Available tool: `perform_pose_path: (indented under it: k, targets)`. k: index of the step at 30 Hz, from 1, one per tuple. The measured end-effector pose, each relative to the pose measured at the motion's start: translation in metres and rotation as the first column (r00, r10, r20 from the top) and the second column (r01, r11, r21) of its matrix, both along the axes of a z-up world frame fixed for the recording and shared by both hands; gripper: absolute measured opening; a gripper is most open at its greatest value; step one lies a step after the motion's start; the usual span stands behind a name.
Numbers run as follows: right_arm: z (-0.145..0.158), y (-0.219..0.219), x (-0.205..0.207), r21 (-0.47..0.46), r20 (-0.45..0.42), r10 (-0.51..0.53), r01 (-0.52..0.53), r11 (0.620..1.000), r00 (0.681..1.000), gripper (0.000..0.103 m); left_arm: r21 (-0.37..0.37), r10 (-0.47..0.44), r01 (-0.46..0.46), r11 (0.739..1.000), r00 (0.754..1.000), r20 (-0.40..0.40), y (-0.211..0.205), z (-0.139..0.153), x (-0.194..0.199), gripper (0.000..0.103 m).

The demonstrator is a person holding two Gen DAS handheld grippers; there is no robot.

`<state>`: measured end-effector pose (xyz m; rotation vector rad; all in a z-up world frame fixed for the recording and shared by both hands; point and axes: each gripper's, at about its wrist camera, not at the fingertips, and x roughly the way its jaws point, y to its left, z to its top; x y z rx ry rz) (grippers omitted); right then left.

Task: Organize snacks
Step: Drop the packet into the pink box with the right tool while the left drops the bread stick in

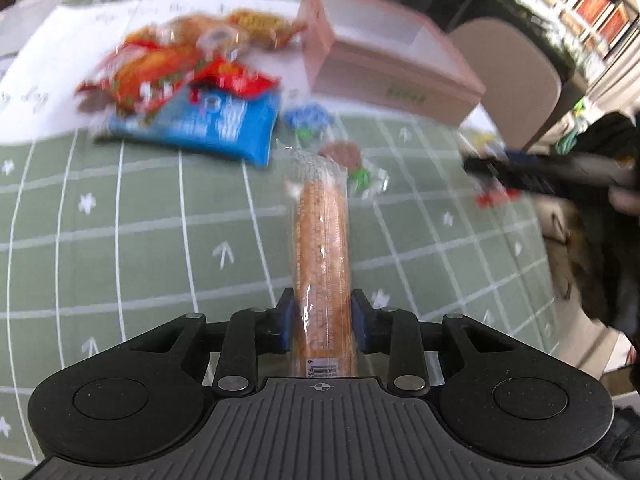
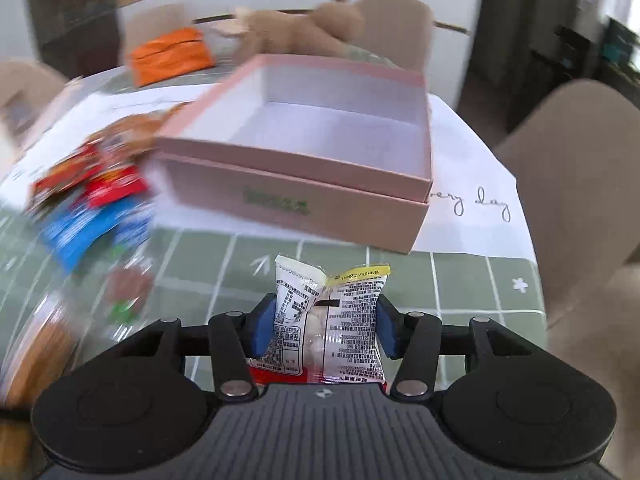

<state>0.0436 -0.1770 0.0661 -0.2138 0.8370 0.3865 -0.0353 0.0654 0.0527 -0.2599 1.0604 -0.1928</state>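
Broadly, my desk is a round one under a sage-green cloth with a white grid [image 2: 460, 280], and a white printed sheet [image 2: 472, 168] lies across its far part. On that sheet sits the open pink cardboard box with a white inside [image 2: 344, 120], nothing in it that I can see. Left of the box is the loose heap of red, orange and blue snack packets [image 1: 180, 92], badly blurred, so I can only guess at their kinds. Behind it all lie a tan plush toy [image 2: 296, 32] and an orange pouch [image 2: 172, 56].

My left tool [image 1: 323, 316] is clamped on a long golden-brown baked stick in a clear wrapper [image 1: 322, 240], both blue pads pressed against its sides, the stick pointing away from me above the cloth. My right tool [image 2: 325, 328] grips a small clear-and-white snack packet with black print and a yellow top strip [image 2: 348, 316], squeezed between its pads just in front of the box's near wall. A few small wrapped sweets [image 1: 344, 160] lie on the cloth beyond the stick.
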Motion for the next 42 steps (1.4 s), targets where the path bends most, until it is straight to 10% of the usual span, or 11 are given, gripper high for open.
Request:
perform_pose_path:
  k: [6,11,13,15,27,35,42]
  targets:
    - [0.062,-0.025,-0.019,0.035,0.135,0.075,-0.080,0.996,0.988,0.049,-0.131,-0.040,0.062,0.990,0.986,0.161,0.004,0.051,0.040,0.032]
    - [0.116,-0.013,0.029,0.109,0.283,0.028,-0.061,0.992,0.959,0.050,-0.164,-0.119,0.158,0.974,0.967,0.224,-0.012,0.120,0.153,0.034]
    - [0.124,-0.002,0.059,0.125,0.322,-0.007,-0.035,0.991,0.947,0.075,-0.249,-0.080,0.128,0.960,0.978,0.192,-0.007,0.125,0.202,0.034]
    - [0.119,0.010,0.090,0.091,0.303,-0.025,-0.003,0.996,0.953,0.087,-0.251,-0.032,0.081,0.965,0.981,0.192,0.003,0.123,0.231,0.034]
    - [0.021,0.030,0.062,0.122,-0.006,0.194,-0.192,0.974,0.981,0.086,-0.024,0.033,-0.032,0.999,0.999,0.040,0.065,-0.001,0.337,0.034]
    - [-0.008,0.092,0.047,0.049,0.009,0.321,-0.321,0.946,0.947,0.086,0.171,-0.210,0.200,0.965,0.977,0.041,0.039,-0.015,0.304,0.031]
    - [-0.021,0.114,0.040,0.044,-0.008,0.369,-0.369,0.929,0.929,0.049,0.116,-0.194,0.191,0.975,0.981,0.013,0.056,-0.013,0.217,0.028]
